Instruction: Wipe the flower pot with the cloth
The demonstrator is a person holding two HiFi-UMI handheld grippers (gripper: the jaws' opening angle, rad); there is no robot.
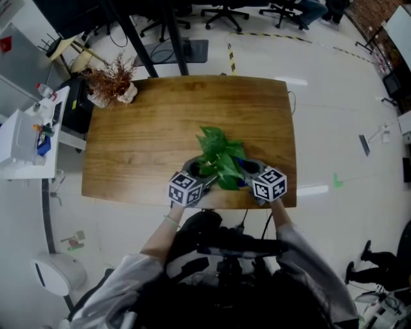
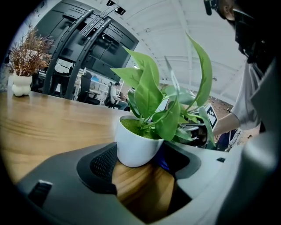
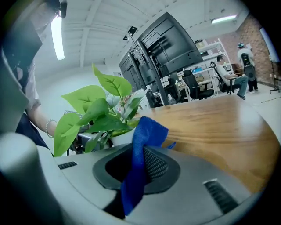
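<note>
A leafy green plant (image 1: 219, 157) stands in a white flower pot (image 2: 134, 147) near the front edge of the wooden table (image 1: 141, 141). My left gripper (image 1: 194, 172) comes at the pot from the left. Its jaws stand on either side of the pot's lower body, the left pad (image 2: 103, 162) touching it. My right gripper (image 3: 138, 165) comes from the right and is shut on a blue cloth (image 3: 140, 154). The cloth's upper end reaches the pot (image 3: 120, 137). A strip of blue cloth (image 2: 160, 158) shows between the pot and the left gripper's right jaw. In the head view leaves hide the pot.
A small white vase of dried brown flowers (image 1: 114, 82) stands at the table's far left corner. A white cabinet (image 1: 26, 138) with small items is left of the table. Office chairs (image 1: 225, 14) stand beyond the far edge. The table's front edge runs just under both grippers.
</note>
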